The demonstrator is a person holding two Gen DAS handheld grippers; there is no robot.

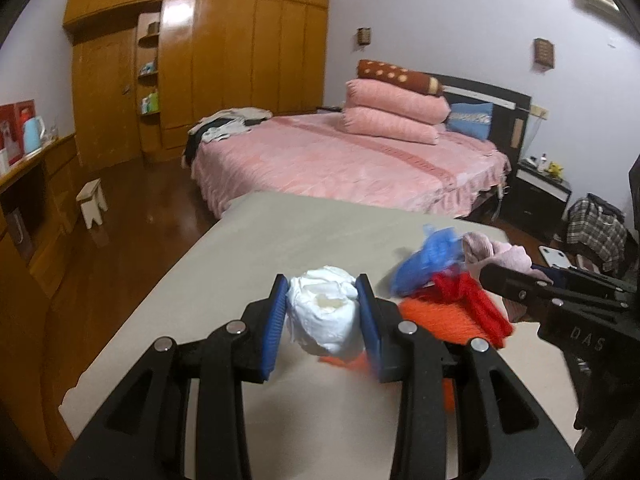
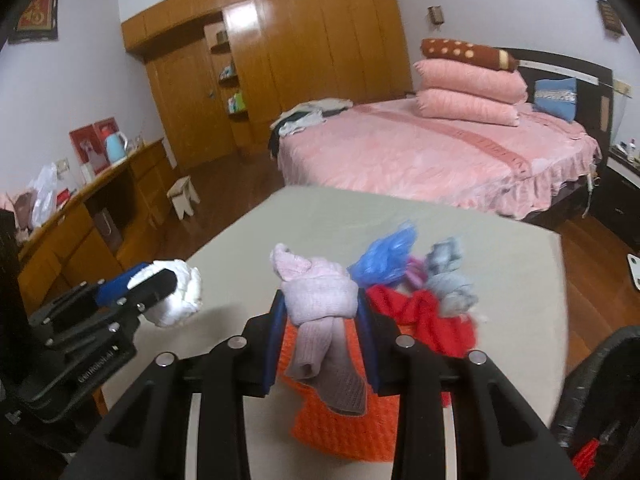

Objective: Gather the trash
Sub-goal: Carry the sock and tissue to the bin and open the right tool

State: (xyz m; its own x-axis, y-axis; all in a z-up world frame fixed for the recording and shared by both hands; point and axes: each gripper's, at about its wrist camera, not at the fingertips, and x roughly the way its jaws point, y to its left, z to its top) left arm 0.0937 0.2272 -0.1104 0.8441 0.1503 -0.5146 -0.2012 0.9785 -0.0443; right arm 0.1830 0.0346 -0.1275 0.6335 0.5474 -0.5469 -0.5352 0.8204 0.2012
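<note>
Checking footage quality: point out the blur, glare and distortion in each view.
Left wrist view: blue plastic bag smeared by motion, wardrobe glares, room lines bow. Right wrist view: grey cloth blurred, pink sock sharp, black fisheye corners.

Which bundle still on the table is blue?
The crumpled blue plastic bag, lying behind the red cloth and orange cloth; it is shiny plastic, not fabric.

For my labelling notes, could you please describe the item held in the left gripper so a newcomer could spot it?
On the beige table before the pink bed, the left gripper pinches a crumpled white paper wad between its blue pads. It is held left of the pile of coloured cloths, and is the only plain white, papery lump there.
</note>
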